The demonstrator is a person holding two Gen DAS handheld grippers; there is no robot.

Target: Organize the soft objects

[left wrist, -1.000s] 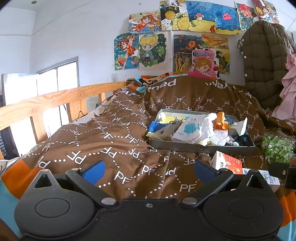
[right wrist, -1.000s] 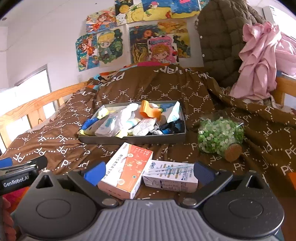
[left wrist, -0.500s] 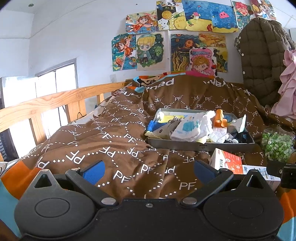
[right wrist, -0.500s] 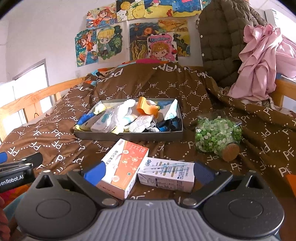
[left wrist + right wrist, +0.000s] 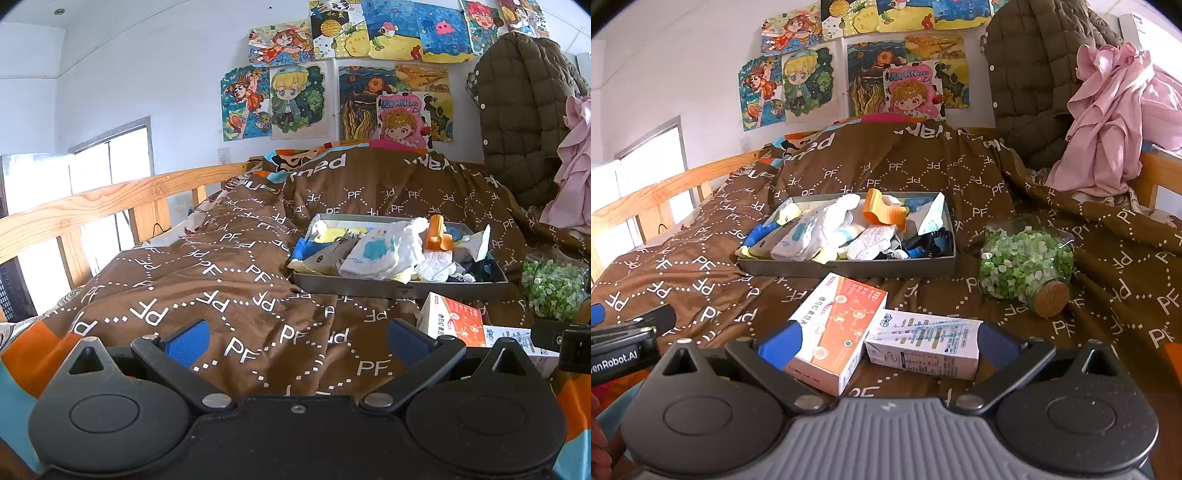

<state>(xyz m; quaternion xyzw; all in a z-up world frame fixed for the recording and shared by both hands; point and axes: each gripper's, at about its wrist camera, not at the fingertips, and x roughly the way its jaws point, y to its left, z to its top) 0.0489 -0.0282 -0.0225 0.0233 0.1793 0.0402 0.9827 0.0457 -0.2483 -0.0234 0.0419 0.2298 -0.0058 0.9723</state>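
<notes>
Right wrist view is showing the grey tray [image 5: 849, 267] sitting far on the brown quilt [image 5: 997, 192], already heaped with soft objects [image 5: 827, 232] in a loose jumble, while an orange box [image 5: 838, 325], a white box [image 5: 923, 341] and a corked jar [image 5: 1027, 262] are lying near, outside it. Both the right gripper [image 5: 886, 341] and the left gripper [image 5: 295, 339] are hovering wide apart, gripping nothing, so this is fitting either a pile awaiting sorting or one just gathered.

Bare quilt [image 5: 207, 280] lies open from the left tongs [image 5: 295, 341] toward 11 o'clock, up to the wooden rail [image 5: 110, 203]. Before the right tongs [image 5: 886, 341], two boxes, orange [image 5: 838, 325] and white [image 5: 923, 343], block the way to the tray [image 5: 849, 267] at 12; a jar [image 5: 1027, 262] stands at 1.
</notes>
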